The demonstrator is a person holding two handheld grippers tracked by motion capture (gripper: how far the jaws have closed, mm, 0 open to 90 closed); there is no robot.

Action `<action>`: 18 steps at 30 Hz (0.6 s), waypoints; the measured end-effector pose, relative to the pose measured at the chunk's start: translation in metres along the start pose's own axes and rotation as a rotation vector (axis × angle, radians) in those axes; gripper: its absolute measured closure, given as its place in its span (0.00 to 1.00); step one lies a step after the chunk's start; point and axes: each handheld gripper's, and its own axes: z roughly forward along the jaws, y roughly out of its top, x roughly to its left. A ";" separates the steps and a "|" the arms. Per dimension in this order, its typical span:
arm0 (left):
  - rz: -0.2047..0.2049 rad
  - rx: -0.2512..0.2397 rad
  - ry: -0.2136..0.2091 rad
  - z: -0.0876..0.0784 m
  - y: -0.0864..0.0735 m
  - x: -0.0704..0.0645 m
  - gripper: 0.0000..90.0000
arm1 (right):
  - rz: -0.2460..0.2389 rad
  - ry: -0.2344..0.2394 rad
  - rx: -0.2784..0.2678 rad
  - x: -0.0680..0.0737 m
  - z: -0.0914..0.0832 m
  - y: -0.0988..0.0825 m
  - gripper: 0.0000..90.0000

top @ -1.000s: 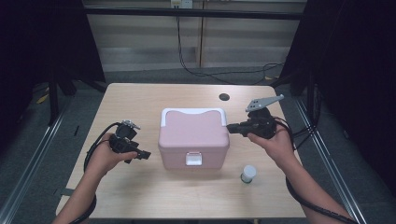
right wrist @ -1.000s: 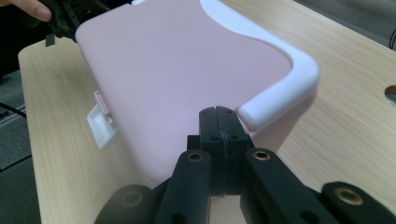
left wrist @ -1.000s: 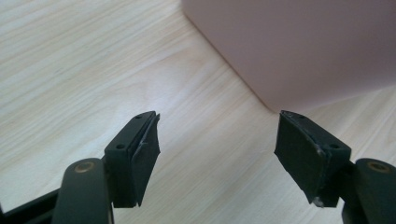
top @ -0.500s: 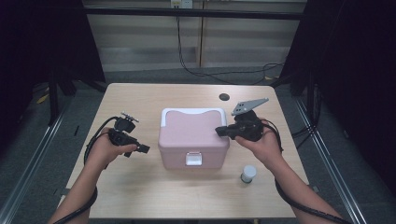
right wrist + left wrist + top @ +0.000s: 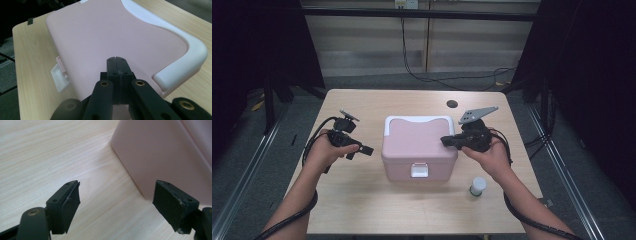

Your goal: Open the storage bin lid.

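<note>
A pink plastic box with a white rim and a white front latch (image 5: 419, 149) is placed near the middle of the light wooden table (image 5: 362, 210). Its lid is closed.

The left gripper (image 5: 362, 149) is held beside the left wall of the box, near to it but not touching. In the left gripper view its two black jaws are seen wide apart, and they have just been opening further. Nothing is between them; only bare table wood is seen in the gap, and the pink wall of the box (image 5: 160, 157) is seen just beyond the jaw at the right of that view.

The right gripper (image 5: 447, 141) is held over the right edge of the lid. In the right gripper view its jaws are pressed together with nothing between them, and the tips (image 5: 117, 65) are seen above the pink lid (image 5: 107, 35), close to the white rim. Whether the tips touch the lid cannot be told.

A small white round jar with a dark base (image 5: 477, 186) is standing on the table in front of the right corner of the box, apart from both grippers.
</note>
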 end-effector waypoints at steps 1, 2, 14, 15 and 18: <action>-0.004 -0.003 0.005 0.000 0.002 -0.001 0.23 | 0.002 -0.001 -0.001 0.000 0.000 0.000 1.00; 0.001 -0.001 0.004 -0.001 0.003 -0.001 0.22 | 0.005 -0.002 0.000 0.000 0.000 0.000 1.00; -0.053 -0.020 0.008 -0.008 0.026 -0.005 0.18 | 0.004 -0.014 -0.001 0.002 0.000 -0.001 1.00; -0.057 -0.015 0.008 -0.010 0.027 -0.005 0.18 | 0.007 -0.010 -0.005 0.002 0.000 -0.001 1.00; -0.071 -0.011 0.005 -0.013 0.032 -0.005 0.18 | -0.001 -0.018 0.003 0.003 0.000 0.000 1.00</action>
